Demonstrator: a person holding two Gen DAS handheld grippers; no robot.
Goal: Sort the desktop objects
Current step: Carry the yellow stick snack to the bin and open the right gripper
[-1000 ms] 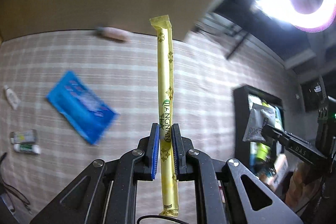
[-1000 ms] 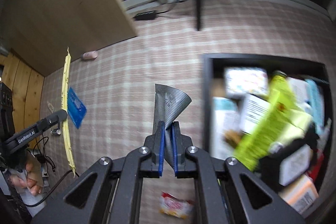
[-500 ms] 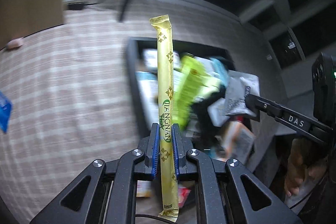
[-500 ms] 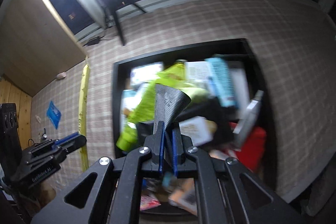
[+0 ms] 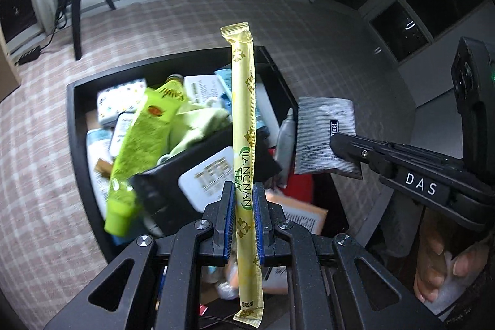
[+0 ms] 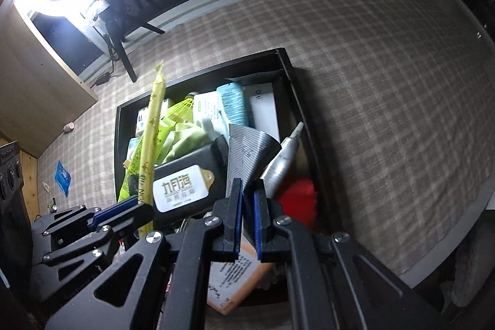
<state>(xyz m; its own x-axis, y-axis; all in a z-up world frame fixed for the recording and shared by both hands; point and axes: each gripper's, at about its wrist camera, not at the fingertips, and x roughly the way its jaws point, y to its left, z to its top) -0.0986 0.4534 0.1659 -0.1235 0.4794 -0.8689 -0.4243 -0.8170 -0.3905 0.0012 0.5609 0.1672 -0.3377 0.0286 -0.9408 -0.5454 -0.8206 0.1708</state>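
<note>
Both grippers hang above the black tray (image 5: 71, 126), which sits on the checked cloth (image 5: 37, 144) and is already crowded with packets, tubes and boxes. The left gripper (image 5: 242, 221) is clamped on a long yellow tea stick (image 5: 243, 126), holding it low on its length so that most of it stands upright above the jaws. The right gripper (image 6: 246, 217) is pinched on a grey striped sachet (image 6: 250, 144), whose free part fans open above the fingers.

The step in hand, I think, is to drop both items into the tray. To do it well, each gripper should first come lower and find a gap, because the pile is high: a green tube (image 5: 139, 150) and a black pack with a white label (image 6: 182, 181) lie on top. The stick is long, so it is better to tilt it flat along the tray before opening, otherwise it may tip over the rim. The two grippers are near each other, so they should release one after the other.
</note>
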